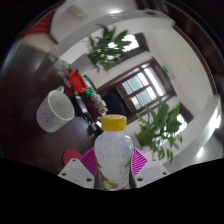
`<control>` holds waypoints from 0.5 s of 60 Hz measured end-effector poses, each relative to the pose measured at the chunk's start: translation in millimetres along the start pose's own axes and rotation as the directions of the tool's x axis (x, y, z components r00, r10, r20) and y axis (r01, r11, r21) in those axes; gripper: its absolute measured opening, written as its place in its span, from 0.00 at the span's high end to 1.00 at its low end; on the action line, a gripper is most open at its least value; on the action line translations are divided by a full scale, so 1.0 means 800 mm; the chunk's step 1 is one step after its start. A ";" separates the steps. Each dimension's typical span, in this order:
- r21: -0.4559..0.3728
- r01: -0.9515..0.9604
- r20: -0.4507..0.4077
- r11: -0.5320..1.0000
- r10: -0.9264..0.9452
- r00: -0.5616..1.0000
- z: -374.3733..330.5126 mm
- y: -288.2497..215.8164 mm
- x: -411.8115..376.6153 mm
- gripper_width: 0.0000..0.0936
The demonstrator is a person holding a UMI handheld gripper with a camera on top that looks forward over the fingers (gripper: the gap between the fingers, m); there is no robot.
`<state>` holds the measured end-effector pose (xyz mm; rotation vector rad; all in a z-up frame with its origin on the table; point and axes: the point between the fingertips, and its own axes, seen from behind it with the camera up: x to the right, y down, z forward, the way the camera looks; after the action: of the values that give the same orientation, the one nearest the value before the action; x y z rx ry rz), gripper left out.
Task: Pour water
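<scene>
Your tool has its two fingers clenched on the bottle, a pink pad pressing its left flank and the other pad its right, with no gap showing on either side. The bottle stands upright between the fingers, its yellow cap at 12 o'clock from the grip point, and it looks lifted, though you cannot see its base to be sure. Judge it as a thin, clear plastic bottle: light apart from whatever water it carries, smooth and a bit slippery, and soft enough in the wall to dent if you squeeze hard. The mid-body hold you have now looks the sound one, below the shoulder, where the wall is straight and the pads get full contact. The cap appears to be on; if so, nothing will pour until it is off. The cup sits well apart from the bottle, at about 10 o'clock from it, on the dark counter, and it appears translucent and light, so a knock from the bottle could tip it. Beyond it, at about 11 o'clock, some red-topped items crowd the counter near the cup, though what they are is unclear.
</scene>
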<state>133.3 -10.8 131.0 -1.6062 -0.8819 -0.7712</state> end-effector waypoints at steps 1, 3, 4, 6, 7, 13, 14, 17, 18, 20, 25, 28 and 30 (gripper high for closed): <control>0.012 0.048 0.005 0.999 -0.048 0.999 0.003 0.002 0.002 0.58; 0.012 0.137 -0.009 0.991 -0.136 0.991 0.008 -0.017 -0.007 0.58; 0.012 0.180 -0.012 0.984 -0.180 0.984 0.011 -0.023 -0.010 0.57; 0.009 0.264 -0.010 0.964 -0.264 0.964 0.016 -0.033 -0.017 0.57; 0.010 0.300 -0.006 0.954 -0.300 0.954 0.017 -0.038 -0.021 0.57; 0.031 0.459 0.004 0.888 -0.459 0.888 0.026 -0.063 -0.042 0.57; 0.032 0.486 0.000 0.874 -0.486 0.874 0.027 -0.067 -0.042 0.57; 0.031 0.561 -0.023 0.827 -0.561 0.828 0.031 -0.081 -0.042 0.57; 0.033 0.586 -0.033 0.809 -0.586 0.810 0.034 -0.077 -0.037 0.57; 0.021 0.642 -0.047 0.767 -0.640 0.767 0.035 -0.082 -0.036 0.57; 0.014 0.767 -0.085 0.641 -0.764 0.640 0.045 -0.094 -0.038 0.58; 0.000 0.827 -0.104 0.562 -0.823 0.559 0.048 -0.097 -0.040 0.57; -0.005 0.854 -0.113 0.521 -0.848 0.517 0.051 -0.099 -0.041 0.57</control>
<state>50.1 34.9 134.8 -0.9771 -1.6447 -1.4864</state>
